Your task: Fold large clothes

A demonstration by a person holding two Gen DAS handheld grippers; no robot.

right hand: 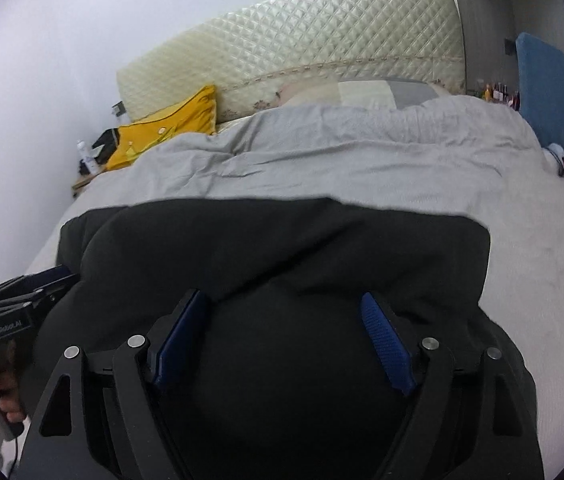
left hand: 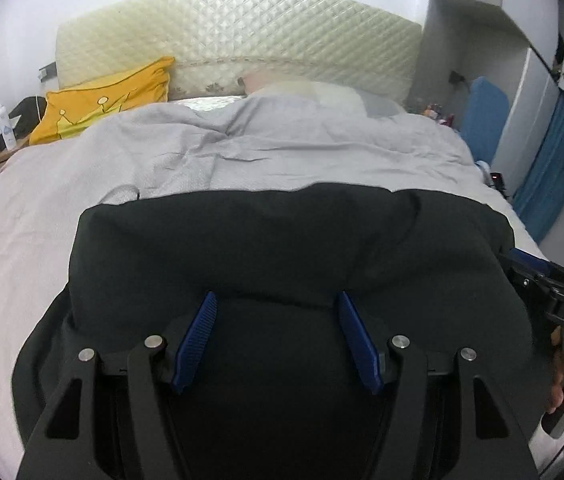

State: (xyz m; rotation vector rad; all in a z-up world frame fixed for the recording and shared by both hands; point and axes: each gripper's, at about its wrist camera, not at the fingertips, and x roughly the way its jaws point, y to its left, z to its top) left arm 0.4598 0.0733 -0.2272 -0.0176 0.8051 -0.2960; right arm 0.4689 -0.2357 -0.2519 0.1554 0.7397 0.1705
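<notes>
A large black garment (left hand: 282, 240) lies folded on the grey duvet (left hand: 241, 148) of a bed, with its far edge running straight across. My left gripper (left hand: 277, 300) hovers over the garment's near part, its blue pads (left hand: 197, 340) spread apart and holding nothing. In the right wrist view the same black garment (right hand: 282, 248) fills the foreground. My right gripper (right hand: 282, 296) stands open above it, with no cloth pinched between its blue pads (right hand: 386, 340). Each gripper also shows at the other view's edge: the right gripper (left hand: 554, 292) and the left gripper (right hand: 21, 292), each held by a hand.
A quilted cream headboard (left hand: 241, 36) backs the bed, with a yellow pillow (left hand: 105, 100) at its left. A bedside table with a bottle (left hand: 5, 128) stands at far left. A blue padded board (left hand: 486, 116) and a blue curtain (left hand: 554, 168) are on the right.
</notes>
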